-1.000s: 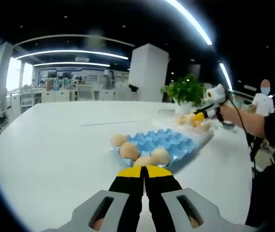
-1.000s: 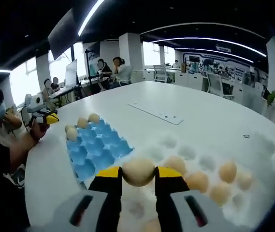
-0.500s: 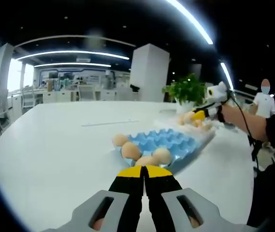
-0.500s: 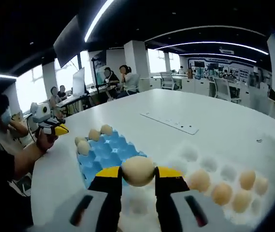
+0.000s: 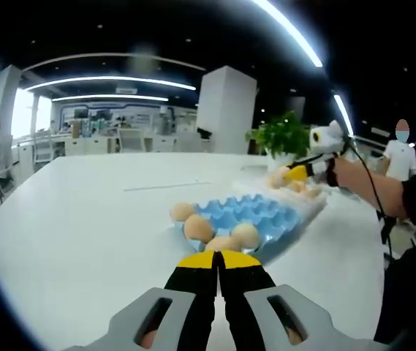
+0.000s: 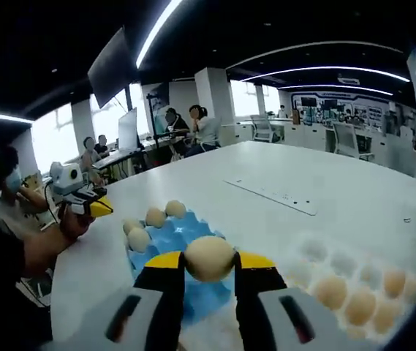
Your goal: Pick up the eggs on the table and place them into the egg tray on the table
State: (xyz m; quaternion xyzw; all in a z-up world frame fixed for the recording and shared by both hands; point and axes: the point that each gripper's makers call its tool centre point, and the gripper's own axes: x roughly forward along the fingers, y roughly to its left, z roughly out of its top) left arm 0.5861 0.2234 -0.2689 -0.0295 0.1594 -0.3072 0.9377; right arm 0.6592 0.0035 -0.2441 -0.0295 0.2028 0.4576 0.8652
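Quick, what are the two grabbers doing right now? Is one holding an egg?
Left gripper: closed, holding nothing.
Right gripper: closed on an egg, held above the table.

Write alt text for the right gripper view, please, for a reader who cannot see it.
The right gripper with yellow-tipped black jaws holds a beige egg above a white table. Behind lies a blue egg tray with three eggs at its far-left edge; a clear tray with eggs sits right.
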